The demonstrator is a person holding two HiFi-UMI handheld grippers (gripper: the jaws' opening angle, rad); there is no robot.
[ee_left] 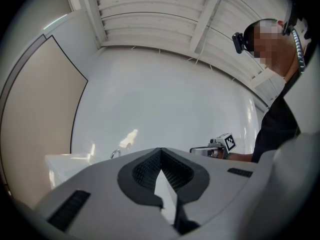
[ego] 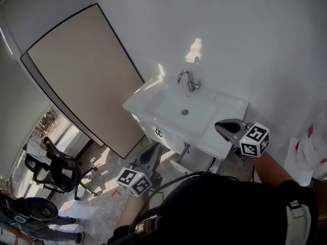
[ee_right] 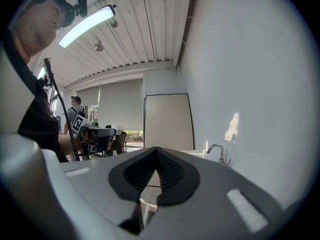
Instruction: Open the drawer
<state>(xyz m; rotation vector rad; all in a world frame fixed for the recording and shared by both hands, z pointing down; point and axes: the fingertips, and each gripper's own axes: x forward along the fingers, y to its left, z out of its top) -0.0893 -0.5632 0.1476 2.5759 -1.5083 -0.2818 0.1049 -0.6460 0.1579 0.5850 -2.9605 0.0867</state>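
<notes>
- The white sink (ego: 153, 102) stands against the white wall (ego: 245, 40), with its chrome faucet (ego: 189, 79) at the back rim.
- The drawer (ego: 171, 141) is the pale front directly under the sink's front edge. It carries a small dark handle (ego: 159, 132), and as far as the head view shows it sits pushed in.
- The left gripper (ego: 155, 148) hovers just in front of the sink's left front corner. It is below the rim, near the drawer front and apart from the handle.
- In the left gripper view the left gripper's fingers (ee_left: 145, 170) are pressed together tip to tip with nothing between them. Past them show the sink's edge and the faucet, with the right gripper off to the side.
- The right gripper (ego: 219, 126) is held at the sink's right front corner, pointing across the front edge. I cannot tell whether it touches the rim.
- In the right gripper view its fingers (ee_right: 142, 173) also meet at the tips and grip nothing. The faucet lies to the right of them and the left gripper to the left.
- A tall beige panel (ego: 76, 70) leans against the wall to the left of the sink.
- A black office chair (ego: 56, 168) stands further left of the sink, well apart from it on the floor.
</notes>
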